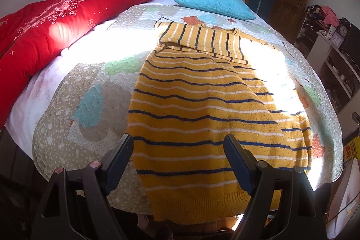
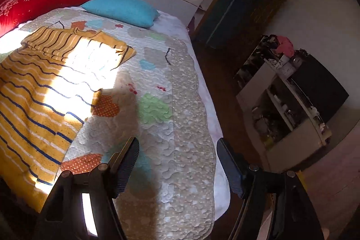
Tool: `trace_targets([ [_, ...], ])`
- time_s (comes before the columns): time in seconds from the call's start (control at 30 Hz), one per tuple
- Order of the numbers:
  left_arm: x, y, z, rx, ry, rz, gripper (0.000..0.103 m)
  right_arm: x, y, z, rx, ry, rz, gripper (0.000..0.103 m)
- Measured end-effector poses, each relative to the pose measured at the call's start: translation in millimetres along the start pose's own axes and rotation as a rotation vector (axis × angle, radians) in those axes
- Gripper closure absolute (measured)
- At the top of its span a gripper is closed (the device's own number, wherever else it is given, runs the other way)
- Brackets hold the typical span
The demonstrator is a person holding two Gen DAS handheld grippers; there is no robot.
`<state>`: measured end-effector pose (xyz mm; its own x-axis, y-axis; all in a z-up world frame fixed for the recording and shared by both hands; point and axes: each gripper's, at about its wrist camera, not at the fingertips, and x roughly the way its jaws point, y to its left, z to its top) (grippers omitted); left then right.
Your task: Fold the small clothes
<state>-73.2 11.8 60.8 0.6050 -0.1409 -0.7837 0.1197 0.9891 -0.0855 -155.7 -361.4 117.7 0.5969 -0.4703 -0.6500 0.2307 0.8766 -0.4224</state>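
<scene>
With one sleeve already folded across its top, the yellow knitted sweater with blue and white stripes [image 1: 198, 100] is spread on the quilted patchwork bed cover [image 2: 162, 127] near the bed's foot edge, its hem bracketed by the wide, empty left gripper [image 1: 178, 150], while the right gripper [image 2: 177, 156], equally wide and empty, is held over the bare cover beside it, so the other sleeve is judged next to be grasped.

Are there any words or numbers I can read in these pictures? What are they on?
Nothing reads clearly.
Red quilt: pale letters at its left edge, cut off by the picture, not readable.
Yellow box at the right edge: red characters, too blurred to read.
Clocks on the shelf: dial numbers too small to read.
Striped sweater, blue pillow and patterned bedspread: no writing.
</scene>
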Motion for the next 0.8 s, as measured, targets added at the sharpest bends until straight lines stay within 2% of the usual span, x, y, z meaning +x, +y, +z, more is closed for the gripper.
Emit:
trace_targets([
  [0.17, 2.2, -3.7, -0.8, 0.015, 0.010, 0.001, 0.022, 11.7, 19.7, -27.9, 0.054, 0.074, 0.128, 0.024],
  [0.27, 2.8, -4.9, -0.5, 0.020, 0.012, 0.008, 0.022, 27.6, 50.2, -45.5, 0.067, 0.139, 0.230, 0.024],
  [0.37, 3.4, -4.0, -0.2, 0.016, 0.016, 0.012, 0.022, 30.6, 85.0, -54.3, 0.033, 0.158, 0.287, 0.024],
  [0.57, 6.3, -1.6, -2.1, 0.012, 0.029, 0.014, 0.022, 24.9, 123.5, -55.2, -0.034, 0.142, 0.319, 0.024],
  [0.8, 10.8, 4.6, -4.9, 0.000, 0.046, 0.020, 0.022, 31.8, 117.9, -55.0, 0.001, 0.163, 0.332, 0.024],
])
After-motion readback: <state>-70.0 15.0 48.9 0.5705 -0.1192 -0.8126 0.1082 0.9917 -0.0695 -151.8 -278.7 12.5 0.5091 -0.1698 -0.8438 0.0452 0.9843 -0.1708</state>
